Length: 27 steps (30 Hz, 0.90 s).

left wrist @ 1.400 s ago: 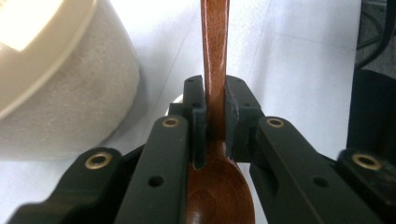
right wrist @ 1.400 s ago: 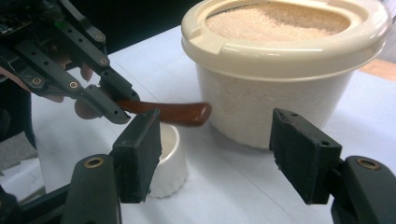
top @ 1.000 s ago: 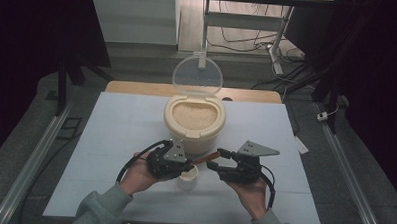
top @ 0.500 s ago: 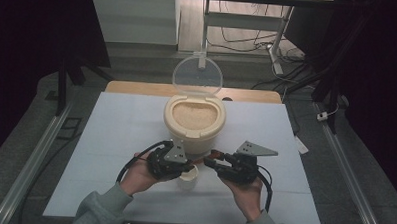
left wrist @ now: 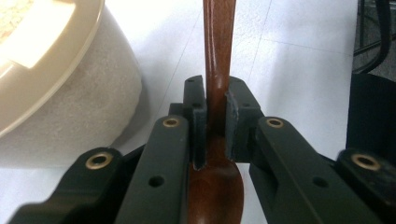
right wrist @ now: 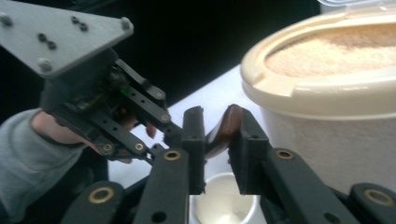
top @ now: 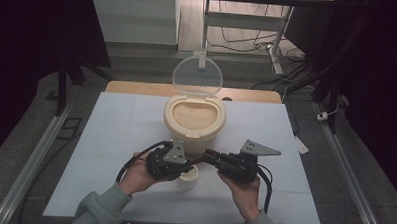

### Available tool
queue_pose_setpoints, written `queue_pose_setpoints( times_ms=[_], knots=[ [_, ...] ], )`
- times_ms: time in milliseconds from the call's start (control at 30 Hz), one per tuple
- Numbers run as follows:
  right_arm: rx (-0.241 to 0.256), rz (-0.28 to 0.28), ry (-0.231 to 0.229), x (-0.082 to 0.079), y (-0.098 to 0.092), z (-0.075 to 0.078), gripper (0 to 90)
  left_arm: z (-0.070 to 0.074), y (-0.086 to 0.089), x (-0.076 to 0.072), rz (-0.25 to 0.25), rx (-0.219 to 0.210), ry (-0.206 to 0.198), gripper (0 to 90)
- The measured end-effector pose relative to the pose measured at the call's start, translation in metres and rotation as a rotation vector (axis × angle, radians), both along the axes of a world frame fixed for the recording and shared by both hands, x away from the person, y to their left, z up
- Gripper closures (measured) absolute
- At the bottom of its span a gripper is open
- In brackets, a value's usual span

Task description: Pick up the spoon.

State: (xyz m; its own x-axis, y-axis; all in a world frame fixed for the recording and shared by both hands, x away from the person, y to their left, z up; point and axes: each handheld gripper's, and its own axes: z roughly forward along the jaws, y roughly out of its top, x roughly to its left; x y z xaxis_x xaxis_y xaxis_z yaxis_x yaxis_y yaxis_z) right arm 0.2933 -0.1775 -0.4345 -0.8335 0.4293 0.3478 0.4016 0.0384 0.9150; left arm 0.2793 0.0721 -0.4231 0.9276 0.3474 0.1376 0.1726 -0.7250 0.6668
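right hand-held gripper (right wrist: 216,140) has closed in on the wooden spoon (left wrist: 217,70); no writing legible.

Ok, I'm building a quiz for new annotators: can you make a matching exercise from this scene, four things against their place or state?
Things:
1. wooden spoon
2. clear lid
3. small white cup
4. cream container

Places or states:
A. hinged up, standing open
B. on the table, just in front of the container
C. full of pale grains
D. clamped in the left gripper's fingers

Pairs: 1-D, 2-A, 3-B, 4-C
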Motion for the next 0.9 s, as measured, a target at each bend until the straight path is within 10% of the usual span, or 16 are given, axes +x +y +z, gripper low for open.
queue_pose_setpoints(
  times_ms=[467,900],
  knots=[
    [0.058,0.043,-0.048,-0.003,-0.001,0.005,83.0,0.003,0.001,-0.004,0.003,-0.050,0.001,78.8],
    [0.138,-0.008,-0.075,0.002,-0.024,0.016,83.1,-0.005,0.039,-0.009,0.180,-0.244,0.005,34.9]
  ],
)
